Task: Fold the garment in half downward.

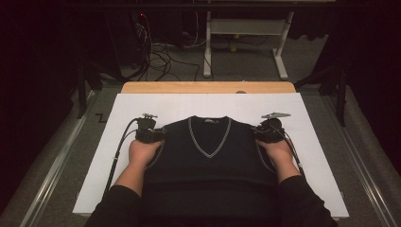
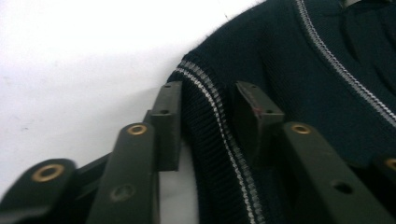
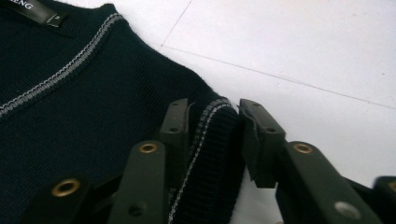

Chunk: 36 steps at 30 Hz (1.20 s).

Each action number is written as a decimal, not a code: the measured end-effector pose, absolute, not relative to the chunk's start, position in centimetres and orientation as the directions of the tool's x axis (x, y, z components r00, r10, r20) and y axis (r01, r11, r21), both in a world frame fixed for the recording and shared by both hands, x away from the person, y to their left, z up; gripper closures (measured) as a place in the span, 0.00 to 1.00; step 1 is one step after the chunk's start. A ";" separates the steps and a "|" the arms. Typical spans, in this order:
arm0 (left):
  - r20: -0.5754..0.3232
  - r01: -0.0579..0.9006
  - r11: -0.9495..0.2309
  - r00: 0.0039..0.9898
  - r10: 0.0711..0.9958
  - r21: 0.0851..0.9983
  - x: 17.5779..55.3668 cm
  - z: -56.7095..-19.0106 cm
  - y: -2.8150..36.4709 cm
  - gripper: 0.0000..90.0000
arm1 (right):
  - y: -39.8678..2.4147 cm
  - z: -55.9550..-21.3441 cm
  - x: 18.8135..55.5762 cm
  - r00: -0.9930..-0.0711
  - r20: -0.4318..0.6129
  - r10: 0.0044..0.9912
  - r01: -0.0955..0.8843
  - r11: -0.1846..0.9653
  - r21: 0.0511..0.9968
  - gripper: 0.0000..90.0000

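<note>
A dark navy sleeveless V-neck vest [image 1: 208,165] with grey-striped trim lies flat on a white sheet [image 1: 302,109], neck toward the far side. My left gripper [image 1: 159,135] rests at the vest's left shoulder. In the left gripper view its jaws [image 2: 212,112] straddle the ribbed armhole edge [image 2: 205,121], with a gap still between the pads. My right gripper [image 1: 258,134] sits at the right shoulder. Its jaws [image 3: 212,121] likewise stand either side of the ribbed armhole edge [image 3: 215,140], which bulges slightly between them. A hand holds each gripper.
The white sheet covers a wooden table [image 1: 208,87], whose far edge shows beyond it. Bare sheet lies left, right and beyond the vest. On the floor behind are cables [image 1: 161,56] and a white desk frame [image 1: 246,42].
</note>
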<state>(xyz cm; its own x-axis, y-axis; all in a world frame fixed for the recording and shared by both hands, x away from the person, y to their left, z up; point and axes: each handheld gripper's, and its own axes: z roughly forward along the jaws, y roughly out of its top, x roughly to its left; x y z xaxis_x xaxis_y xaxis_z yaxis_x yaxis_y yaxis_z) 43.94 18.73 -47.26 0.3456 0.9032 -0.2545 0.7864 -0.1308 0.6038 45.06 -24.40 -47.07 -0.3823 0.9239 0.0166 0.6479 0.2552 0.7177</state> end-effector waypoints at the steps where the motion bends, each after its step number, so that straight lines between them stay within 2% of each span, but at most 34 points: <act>1: -0.259 0.788 -0.128 0.345 0.902 0.603 43.9 -47.3 18.7 0.71 | -24.4 -47.1 45.1 -0.384 0.020 0.923 0.647 0.254 0.719 0.77; 6: -0.269 0.783 -0.126 0.353 0.896 0.609 43.9 -47.4 18.4 0.80 | -24.4 -47.1 45.1 -0.391 0.040 0.919 0.649 0.245 0.721 0.86; 10: -0.328 0.799 -0.094 0.347 0.878 0.594 44.3 -47.3 19.3 0.82 | -24.5 -46.9 45.3 -0.404 0.049 0.913 0.658 0.253 0.710 0.88; 17: -0.286 0.748 -0.096 0.364 0.886 0.656 43.6 -46.6 18.7 0.82 | -24.8 -46.3 44.9 -0.420 0.026 0.907 0.628 0.270 0.729 0.88; 36: -0.241 0.622 -0.047 0.371 0.897 0.781 43.0 -41.0 18.5 0.82 | -25.7 -40.4 43.2 -0.403 -0.021 0.915 0.477 0.229 0.848 0.89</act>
